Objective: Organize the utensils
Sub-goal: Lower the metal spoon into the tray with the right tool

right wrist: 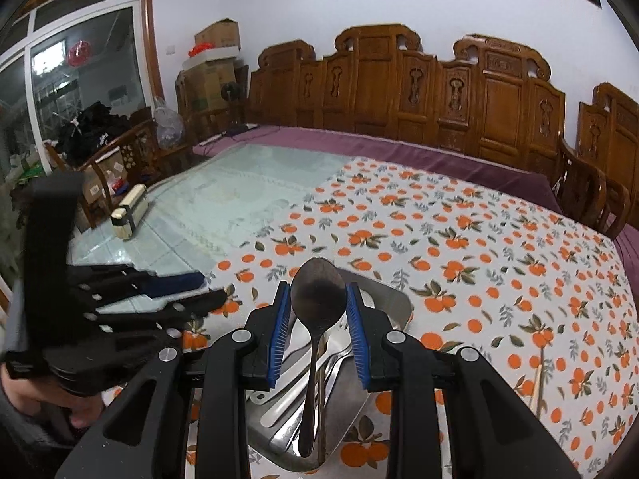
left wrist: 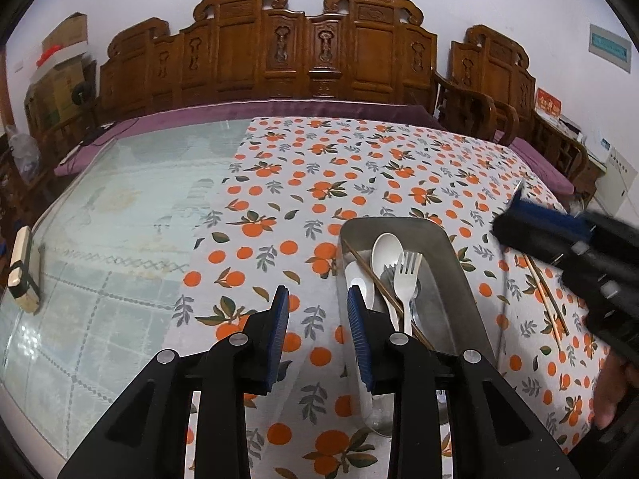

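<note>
Right wrist view: nearest to me, my right tongs (right wrist: 317, 311) are clenched on a dark metal spoon (right wrist: 317, 299). The blue pads press the two sides of its bowl, which stands up between the tips, and the handle hangs down toward the camera. Its long axis runs roughly in line with the tongs' own pointing direction.

Directly beneath the spoon sits the steel tray (right wrist: 393, 301) on the worktop (right wrist: 479, 239) with its orange-print cloth. Several pale and metal utensils already lie in it, lengthwise with the tray. So the spoon hangs over the tray and almost parallel to what lies there. I judge the coming move to be a short lowering and a release, with little turning needed.

To the left in this view my left tongs (right wrist: 175, 291) show as a blurred black shape beside the tray.

In the left wrist view those left tongs (left wrist: 317, 311) are released, with nothing between the pads. The right-side pad hangs over the near left edge of the tray (left wrist: 455, 263). Inside the tray I see a white spoon (left wrist: 386, 249), a white fork (left wrist: 407, 279) and a brown chopstick (left wrist: 379, 283) lying across them at a slant.

Further right, past the tray, a pair of chopsticks (left wrist: 545, 299) lies on the cloth, just below my right tongs (left wrist: 531, 215). The right hand is the nearer one to that pair.

Beyond, the bare glass part of the worktop carries a small cream box (left wrist: 22, 269) at the left edge.
</note>
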`<state>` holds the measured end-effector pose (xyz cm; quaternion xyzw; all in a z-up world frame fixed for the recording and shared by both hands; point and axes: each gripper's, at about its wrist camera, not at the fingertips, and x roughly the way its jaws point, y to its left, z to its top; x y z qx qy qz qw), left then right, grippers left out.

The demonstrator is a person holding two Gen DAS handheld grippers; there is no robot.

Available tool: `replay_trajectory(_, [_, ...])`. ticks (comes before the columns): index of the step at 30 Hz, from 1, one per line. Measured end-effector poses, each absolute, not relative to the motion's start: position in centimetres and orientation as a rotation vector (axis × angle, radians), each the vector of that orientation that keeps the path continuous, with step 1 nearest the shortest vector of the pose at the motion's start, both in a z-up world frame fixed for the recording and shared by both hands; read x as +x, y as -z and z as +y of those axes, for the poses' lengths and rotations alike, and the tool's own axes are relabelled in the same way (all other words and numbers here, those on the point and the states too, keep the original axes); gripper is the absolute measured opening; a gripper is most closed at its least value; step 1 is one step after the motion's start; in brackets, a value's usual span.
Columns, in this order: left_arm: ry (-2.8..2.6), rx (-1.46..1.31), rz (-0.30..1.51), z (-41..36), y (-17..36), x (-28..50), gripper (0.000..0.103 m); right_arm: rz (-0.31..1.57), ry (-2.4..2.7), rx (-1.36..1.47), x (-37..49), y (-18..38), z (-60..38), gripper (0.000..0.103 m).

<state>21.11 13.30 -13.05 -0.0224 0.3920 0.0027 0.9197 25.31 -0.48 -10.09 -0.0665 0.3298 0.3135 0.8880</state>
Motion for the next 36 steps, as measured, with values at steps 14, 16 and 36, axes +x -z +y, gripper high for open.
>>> replay_trajectory(14, [0.004,-0.048,0.807,13.2,13.1,21.0,0.028,0.789,-0.635,-0.128,26.4,15.1,0.3,0.031])
replay_trajectory(16, [0.000,-0.047,0.808,13.2,13.1,21.1,0.028,0.798,-0.628,-0.128,26.6,15.5,0.3,0.031])
replay_trajectory(36, [0.000,-0.036,0.817,13.0,13.6,21.4,0.028,0.842,-0.604,-0.101,28.6,17.1,-0.8,0.033])
